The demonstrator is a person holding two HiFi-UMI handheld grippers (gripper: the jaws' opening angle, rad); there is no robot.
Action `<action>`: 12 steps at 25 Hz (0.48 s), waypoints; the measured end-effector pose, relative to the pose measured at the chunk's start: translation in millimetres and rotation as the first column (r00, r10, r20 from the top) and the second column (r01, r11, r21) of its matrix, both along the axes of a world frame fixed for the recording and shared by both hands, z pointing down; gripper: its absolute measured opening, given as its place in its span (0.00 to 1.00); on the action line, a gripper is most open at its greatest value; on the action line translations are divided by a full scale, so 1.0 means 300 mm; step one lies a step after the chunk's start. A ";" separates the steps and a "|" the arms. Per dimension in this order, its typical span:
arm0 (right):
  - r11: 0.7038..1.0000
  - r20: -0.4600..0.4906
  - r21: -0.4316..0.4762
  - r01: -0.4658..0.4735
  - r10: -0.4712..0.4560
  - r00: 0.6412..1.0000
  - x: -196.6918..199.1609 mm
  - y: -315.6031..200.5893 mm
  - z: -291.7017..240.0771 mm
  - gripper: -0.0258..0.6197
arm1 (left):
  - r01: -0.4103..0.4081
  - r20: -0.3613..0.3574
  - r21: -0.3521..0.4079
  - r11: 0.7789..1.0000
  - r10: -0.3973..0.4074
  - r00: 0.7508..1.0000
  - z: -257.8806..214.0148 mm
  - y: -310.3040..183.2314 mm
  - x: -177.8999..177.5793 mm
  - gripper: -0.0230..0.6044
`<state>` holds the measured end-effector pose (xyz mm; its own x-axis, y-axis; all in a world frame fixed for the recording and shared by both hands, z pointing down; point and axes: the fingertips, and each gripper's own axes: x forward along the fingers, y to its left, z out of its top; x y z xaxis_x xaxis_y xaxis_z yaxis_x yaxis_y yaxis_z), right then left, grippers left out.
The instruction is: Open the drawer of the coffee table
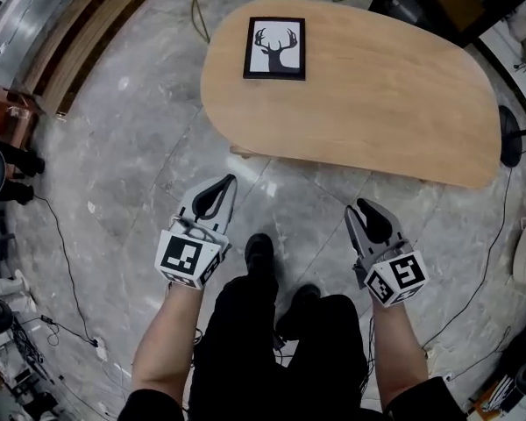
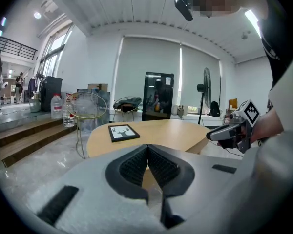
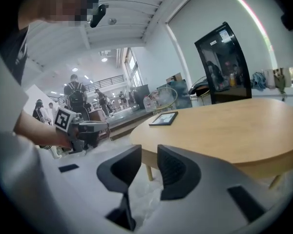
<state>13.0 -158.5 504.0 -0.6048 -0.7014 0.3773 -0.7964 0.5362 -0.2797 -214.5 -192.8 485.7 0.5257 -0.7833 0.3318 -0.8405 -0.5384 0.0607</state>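
The coffee table (image 1: 359,103) fills the upper centre and right of the head view, a rounded wooden top. Its drawer can't be made out in any view. A framed deer picture (image 1: 275,48) lies flat on the top's upper left part. Below the table's near edge, both grippers hang over the grey marble floor (image 1: 131,147), apart from the wood and touching nothing. At lower left of the table, the left gripper (image 1: 226,182) has its fingers (image 2: 132,165) pressed together at the tips, nothing between them. At lower right, the right gripper (image 1: 359,205) has its fingers (image 3: 178,172) standing a little apart, only floor and a table leg showing through the gap. The person's black shoes (image 1: 259,254) stand between the two grippers.
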 end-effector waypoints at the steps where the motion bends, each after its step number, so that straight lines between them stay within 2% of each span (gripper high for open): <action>1: 1.000 -0.004 -0.004 0.000 0.000 1.000 0.004 -0.007 0.058 0.21 | 0.000 0.005 -0.001 1.000 0.000 1.000 0.055 -0.007 -0.003 0.05; 7: 1.000 -0.050 0.004 -0.031 0.031 0.998 0.074 -0.085 0.337 0.26 | -0.004 -0.004 -0.020 1.000 0.004 1.000 0.343 -0.052 -0.011 0.05; 12: 0.995 -0.048 0.018 -0.097 0.097 0.994 0.151 -0.117 0.480 0.31 | -0.011 0.002 -0.028 1.000 0.011 1.000 0.483 -0.063 -0.018 0.10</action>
<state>58.3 -193.7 647.9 -0.5146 -0.7620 0.3931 -0.8574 0.4598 -0.2312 -219.9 -211.6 630.6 0.5332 -0.7680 0.3547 -0.8348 -0.5455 0.0738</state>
